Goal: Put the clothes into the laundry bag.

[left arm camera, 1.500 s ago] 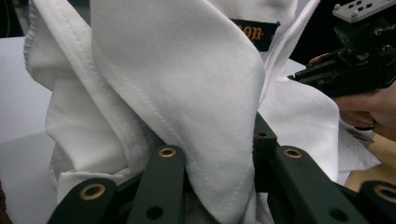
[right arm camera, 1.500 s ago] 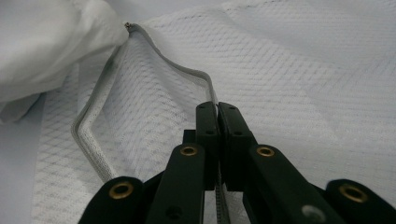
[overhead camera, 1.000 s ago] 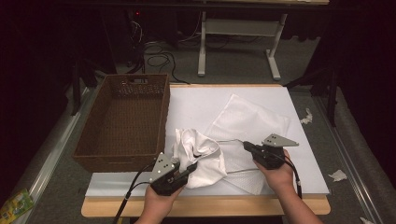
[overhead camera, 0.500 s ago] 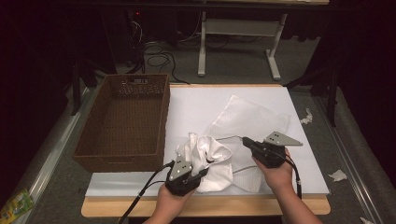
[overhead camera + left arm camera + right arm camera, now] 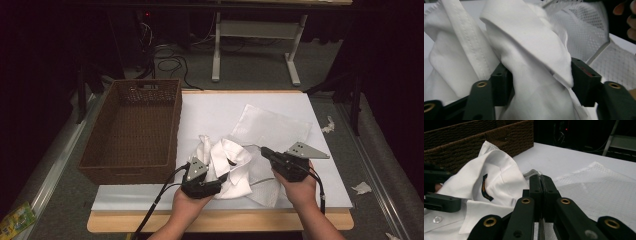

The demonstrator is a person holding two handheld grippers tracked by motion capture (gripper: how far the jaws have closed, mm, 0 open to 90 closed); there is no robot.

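A crumpled white shirt (image 5: 230, 165) lies at the table's near middle, partly on a white mesh bag (image 5: 272, 125). My left gripper (image 5: 224, 179) points right into the shirt. In the left gripper view its jaws have just been opening and stand apart, with a thick fold of shirt (image 5: 529, 50) loose between them. My right gripper (image 5: 263, 150) is shut on the mesh bag's edge. That raised bag edge (image 5: 586, 32) shows behind the shirt. In the right gripper view the jaws (image 5: 540, 178) meet, with the shirt collar (image 5: 496, 177) to their left and the mesh bag (image 5: 599, 187) to their right.
A brown wicker basket (image 5: 131, 125) stands on the table's left side, close to the shirt. A white sheet (image 5: 220, 107) covers the tabletop. Paper scraps (image 5: 361, 188) lie on the grey floor at the right. A metal stand (image 5: 250, 55) and cables sit beyond the far edge.
My left gripper has carried the shirt to the right, toward the mesh bag and the right gripper, and its jaws now stand wider. The right hand has stayed where it was.
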